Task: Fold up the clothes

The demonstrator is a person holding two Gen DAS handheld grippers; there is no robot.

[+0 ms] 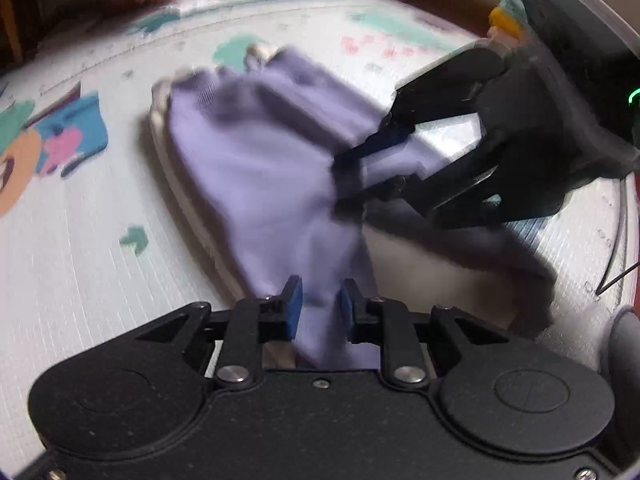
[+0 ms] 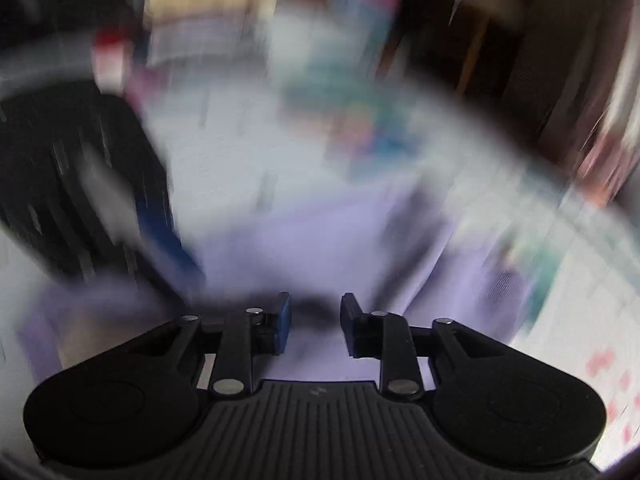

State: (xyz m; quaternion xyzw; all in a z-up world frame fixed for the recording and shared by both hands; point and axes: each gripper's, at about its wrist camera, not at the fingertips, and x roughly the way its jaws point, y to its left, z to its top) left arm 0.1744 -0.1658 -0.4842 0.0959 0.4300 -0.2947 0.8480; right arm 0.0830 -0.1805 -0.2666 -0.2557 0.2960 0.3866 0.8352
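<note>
- Clearly, the left gripper [image 1: 319,304] is clenched on a bunched fold of the lilac garment [image 1: 256,168]; cloth is seen pinched between the blue pads [image 1: 294,308] & trailing back under the gripper body.
- The right gripper [image 1: 349,186] is seen from the left wrist cam w/ both fingertips at the garment's right edge; cloth seems to be caught there, but the pic is blurred, so grip can't be confirmed.
- In the right wrist view, the right gripper [image 2: 316,322] shows a gap between its pads [image 2: 283,320], w/ lilac cloth [image 2: 320,240] lying below & ahead. Whether anything is pressed there can't be told – view is heavily smeared.
- The garment is laid across a patterned play mat [image 1: 80,260], stretched from the left gripper away toward the far end, where a pale edge [image 1: 160,108] (lining or 2nd layer, unclear) peeks out.
- Step is judged as mid-fold: near edge gathered, fold not yet laid flat.
- Risks from here:
  - Cloth could be let slip on the right side if that pinch is only partial; the fold would then go skewed.
  - Only a bunched ridge is held on the left, so layers may be dragged unevenly & wrinkles pressed in.
  - Grippers are near each other; a collision or crossed cloth could be caused by a hasty pull.
  - Mat grip may hold the lower layer back, so the stack could be shifted apart.
</note>
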